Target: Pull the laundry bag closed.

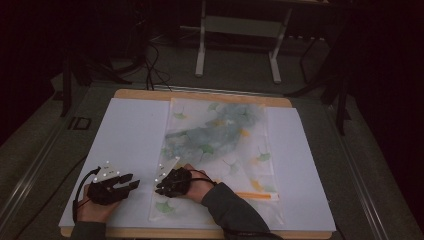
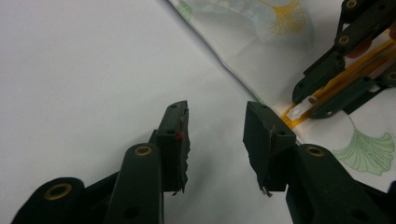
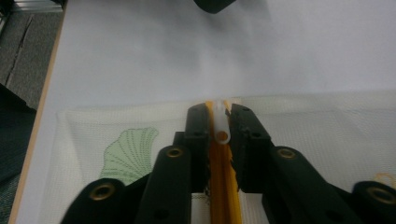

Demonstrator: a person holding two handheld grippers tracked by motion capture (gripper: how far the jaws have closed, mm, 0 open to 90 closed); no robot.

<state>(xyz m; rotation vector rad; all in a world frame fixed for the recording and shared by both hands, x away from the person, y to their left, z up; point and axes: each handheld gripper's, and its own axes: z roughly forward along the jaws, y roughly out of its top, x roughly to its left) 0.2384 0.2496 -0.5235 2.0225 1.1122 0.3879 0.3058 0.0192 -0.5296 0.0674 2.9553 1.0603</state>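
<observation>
— On the tabletop (image 1: 125,125): where is the pouch (image 1: 220,150)?
— Flat, mid-surface, zipper (image 3: 222,186) near the front edge.
— Right tongs (image 3: 219,122)?
— Pressed together on the zipper's white slider (image 3: 220,125).
— Left tongs (image 2: 217,135)?
— Spread, holding nothing — over bare surface just beside the pouch.

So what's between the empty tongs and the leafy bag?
Just bare white sheet. In the left gripper view the open left tongs sit beside the bag edge with nothing between them.

Matt mesh-cloth pouch (image 3: 327,135); smooth white plastic zip pull (image 3: 221,123)
</observation>
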